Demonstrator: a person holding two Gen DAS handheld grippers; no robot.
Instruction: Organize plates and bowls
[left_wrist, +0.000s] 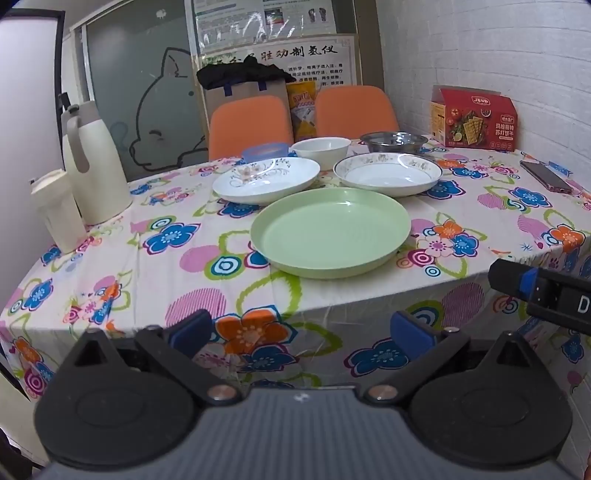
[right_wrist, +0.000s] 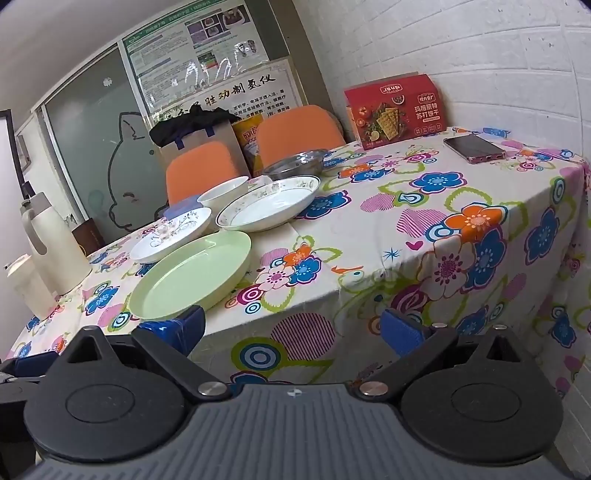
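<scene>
Table: flowered tablecloth (left_wrist: 155, 236) runs wall to wall ahead of me and drapes over the near edge, with every dish out in the middle.
Green plate: the biggest piece, green plate (left_wrist: 330, 230), lies flat and nearest me, empty. I'd make it the base of the stack.
Gold-rimmed dish: gold-rimmed deep plate (left_wrist: 388, 173) sits just behind it on the right, its near rim close to the green one.
Vine-pattern plate: vine-pattern white plate (left_wrist: 266, 179) is behind on the left, rim just beside the green plate.
Steel bowl: steel bowl (left_wrist: 393, 141) is at the far back, near the red cracker box (left_wrist: 476, 118).
White bowl: white bowl (left_wrist: 321, 149) stands upright between the two patterned plates, a blue-lidded container (left_wrist: 264, 151) just beside it.
Left claw: left gripper (left_wrist: 299, 328) hangs spread wide, empty, short of the table edge.
Right claw: right gripper (right_wrist: 291, 328) gapes the same, nothing in it, its left pad close to the green plate's rim.
Risk: glazed rims are thin and slick, so a shallow pinch could let a plate tip and chip its neighbour.
Risk: a dragged pad could catch the loose cloth and pull the crowded dishes together.
</scene>
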